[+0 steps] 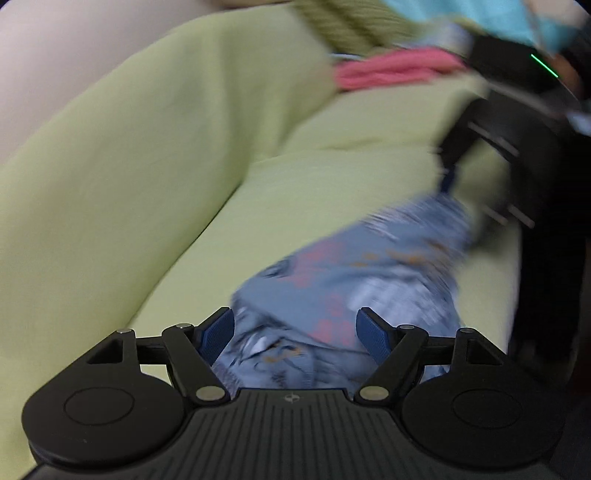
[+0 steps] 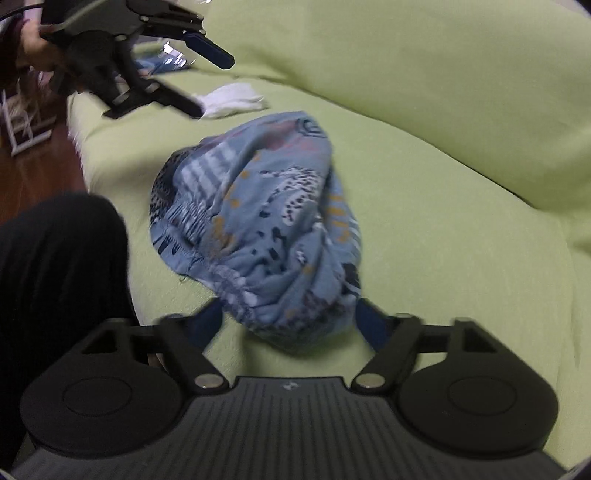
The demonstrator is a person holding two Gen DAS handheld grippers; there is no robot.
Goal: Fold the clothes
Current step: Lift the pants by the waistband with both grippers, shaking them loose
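A crumpled blue patterned garment (image 2: 258, 221) lies in a heap on the light green sofa seat (image 2: 443, 258). It also shows in the left wrist view (image 1: 351, 277), blurred. My left gripper (image 1: 295, 332) is open just above the garment's near end, its blue pads on either side of the cloth. In the right wrist view it hangs open above the seat at the upper left (image 2: 207, 81). My right gripper (image 2: 288, 321) is open with the garment's near edge between its fingers. It shows as a dark blurred shape at the right (image 1: 509, 155).
A white cloth (image 2: 232, 99) lies on the seat beyond the garment. Pink (image 1: 391, 70), green knitted (image 1: 343, 26) and turquoise (image 1: 480, 18) clothes are piled at the sofa's far end. The green backrest (image 2: 406, 74) runs behind the seat. A person's dark leg (image 2: 55, 277) and wooden floor are at the left.
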